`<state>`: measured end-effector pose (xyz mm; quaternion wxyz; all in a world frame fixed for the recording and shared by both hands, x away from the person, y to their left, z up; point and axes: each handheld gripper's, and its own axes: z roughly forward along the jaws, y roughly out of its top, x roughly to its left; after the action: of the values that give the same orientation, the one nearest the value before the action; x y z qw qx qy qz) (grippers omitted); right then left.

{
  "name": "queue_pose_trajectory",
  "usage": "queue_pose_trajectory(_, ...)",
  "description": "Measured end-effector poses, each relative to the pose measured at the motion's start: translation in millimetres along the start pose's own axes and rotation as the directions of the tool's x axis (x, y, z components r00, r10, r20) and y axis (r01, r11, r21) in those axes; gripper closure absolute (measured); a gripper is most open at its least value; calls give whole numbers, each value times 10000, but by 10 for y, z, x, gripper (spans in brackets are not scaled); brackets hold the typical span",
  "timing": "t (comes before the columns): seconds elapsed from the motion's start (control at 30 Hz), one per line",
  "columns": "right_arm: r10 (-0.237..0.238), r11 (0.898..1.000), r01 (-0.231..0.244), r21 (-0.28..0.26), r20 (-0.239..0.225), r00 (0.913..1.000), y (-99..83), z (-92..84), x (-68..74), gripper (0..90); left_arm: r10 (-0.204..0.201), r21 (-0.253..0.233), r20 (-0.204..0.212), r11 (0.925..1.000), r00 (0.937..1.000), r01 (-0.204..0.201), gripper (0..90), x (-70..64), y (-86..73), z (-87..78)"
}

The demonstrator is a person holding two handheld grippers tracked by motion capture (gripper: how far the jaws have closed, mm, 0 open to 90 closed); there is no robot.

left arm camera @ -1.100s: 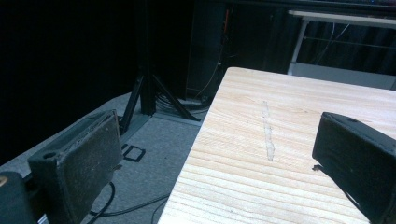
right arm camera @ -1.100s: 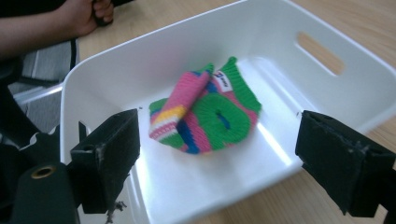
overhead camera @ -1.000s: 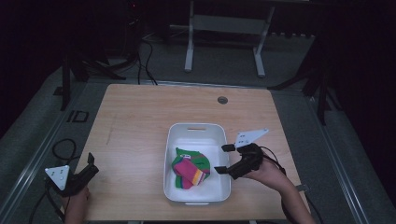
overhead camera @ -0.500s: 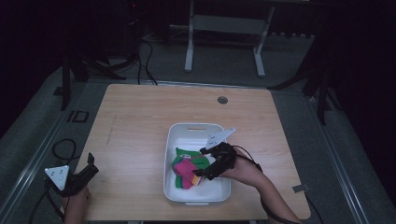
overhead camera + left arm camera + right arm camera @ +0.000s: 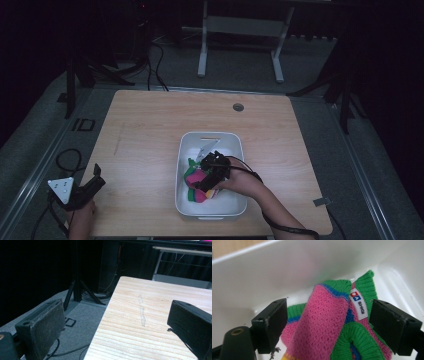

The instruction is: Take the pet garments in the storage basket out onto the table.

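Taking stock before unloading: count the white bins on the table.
1. The white bin sits on the table right of centre, near the person's edge, holding knitted pink-and-green fabric. The right gripper reaches into it.

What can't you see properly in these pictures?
- How many knitted pink-and-green pieces lie in the white plastic bin: high view, the right gripper and hand cover the pile.
- The rest of the pile: right gripper view, cut off at the bottom edge.
- The small white label's writing: right gripper view, too small to be sure of.
- The left gripper body: left gripper view, cut off at the bottom edge.
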<state>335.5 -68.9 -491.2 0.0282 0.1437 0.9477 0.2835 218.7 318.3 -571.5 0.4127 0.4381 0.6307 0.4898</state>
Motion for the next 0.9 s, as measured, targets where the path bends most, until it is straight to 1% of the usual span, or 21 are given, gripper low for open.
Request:
queue_pose_trajectory(0.1,145,9987,-156,486,239,9996,10,97,-4,154,-15,1,3,10000,10000,15,18,1,0,0)
queue_pose_trajectory(0.13,145,9987,-156,486,239,9996,10,97,-4,154,-23,1,0,10000,10000,23,18,1,0,0)
queue_pose_trajectory(0.17,175,9976,-198,661,349,9992,16,121,-6,153,-25,3,-3,10000,10000,25,19,1,0,0)
queue_pose_trajectory(0.23,302,9946,-335,981,356,9989,24,162,-13,153,-20,5,-7,10000,10000,20,19,0,0,1)
queue_pose_trajectory(0.27,361,9920,-407,1197,402,9985,25,182,-18,153,-19,3,-8,10000,10000,19,19,0,0,0)
queue_pose_trajectory(0.3,362,9885,-407,1459,339,9988,23,207,-15,153,-28,7,-12,10000,10000,28,19,1,0,0)
queue_pose_trajectory(0.37,201,9809,-265,1929,355,9992,22,260,7,153,-33,1,-9,10000,10000,33,19,1,0,0)
queue_pose_trajectory(0.43,75,9710,-155,2388,342,9994,17,319,29,153,-34,-2,-13,10000,10000,34,19,1,-1,0)
queue_pose_trajectory(0.47,-17,9672,-78,2537,372,9993,12,338,35,156,-31,6,-13,10000,10000,31,19,1,0,0)
queue_pose_trajectory(0.5,-137,9619,16,2736,421,9990,6,364,49,174,-29,6,-17,10000,10000,29,19,1,-1,0)
queue_pose_trajectory(0.53,-408,9538,232,2996,528,9978,1,396,70,187,-31,7,-19,10000,10000,31,19,1,0,0)
queue_pose_trajectory(0.57,-600,9492,373,3125,634,9962,-1,409,88,208,-39,18,-20,10000,10000,39,19,2,0,0)
queue_pose_trajectory(0.6,-951,9445,650,3219,786,9924,-4,422,120,222,-36,16,-20,10000,10000,36,18,2,0,0)
queue_pose_trajectory(0.63,-1110,9433,786,3224,835,9903,-5,425,145,260,-47,5,-23,10000,10000,47,19,1,0,0)
queue_pose_trajectory(0.67,-1140,9454,819,3155,846,9899,-2,412,156,351,-34,16,-22,10000,10000,34,19,2,-1,0)
queue_pose_trajectory(0.7,-1193,9480,846,3069,961,9882,-2,398,169,447,-23,8,-22,10000,10000,23,18,1,-1,0)
queue_pose_trajectory(0.77,-1357,9492,899,3014,1347,9815,-2,377,191,608,-8,15,-22,10000,10000,8,19,0,-1,1)
queue_pose_trajectory(0.8,-1271,9518,797,2962,1444,9813,1,367,191,648,-7,11,-31,10000,10000,7,18,-1,-1,0)
queue_pose_trajectory(0.83,-1127,9552,672,2883,1442,9831,4,347,182,669,-20,14,-24,10000,10000,20,18,0,-1,0)
queue_pose_trajectory(0.9,-850,9662,478,2534,1377,9868,10,285,162,687,-34,19,-40,10000,10000,34,18,1,0,1)
